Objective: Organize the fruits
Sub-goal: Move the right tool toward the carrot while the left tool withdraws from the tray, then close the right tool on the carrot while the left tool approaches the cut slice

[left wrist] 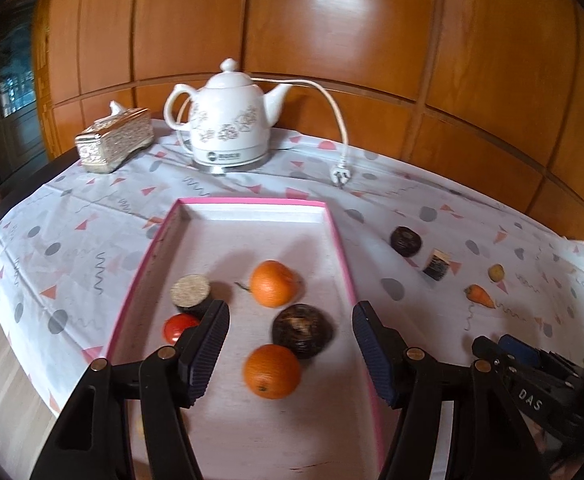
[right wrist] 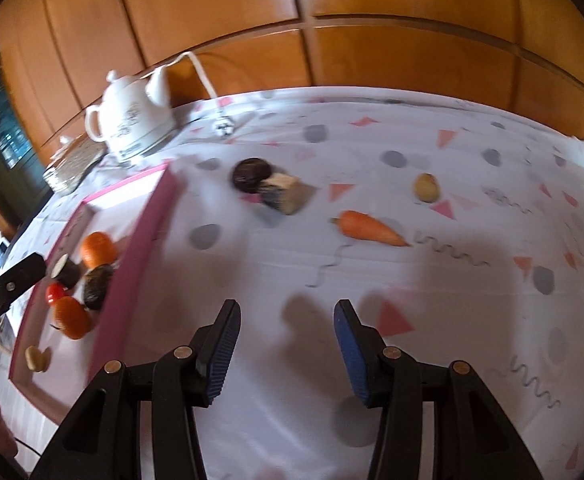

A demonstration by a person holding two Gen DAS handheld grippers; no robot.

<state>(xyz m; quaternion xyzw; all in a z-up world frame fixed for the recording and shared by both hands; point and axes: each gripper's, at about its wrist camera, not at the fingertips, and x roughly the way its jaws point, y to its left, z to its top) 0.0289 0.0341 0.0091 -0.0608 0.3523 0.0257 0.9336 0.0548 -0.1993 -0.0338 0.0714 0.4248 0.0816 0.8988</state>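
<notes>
A pink-rimmed tray holds two oranges, a dark round fruit, a cut dark piece with a pale face and a small red tomato. My left gripper is open and empty above the near orange. On the cloth to the right lie a dark round fruit, a cut piece, a carrot and a small potato. My right gripper is open and empty over bare cloth, short of the carrot. The tray also shows in the right wrist view.
A white electric kettle with its cord and plug stands at the back of the table, with a tissue box to its left. Wooden panels rise behind. The table's edge drops off at the left.
</notes>
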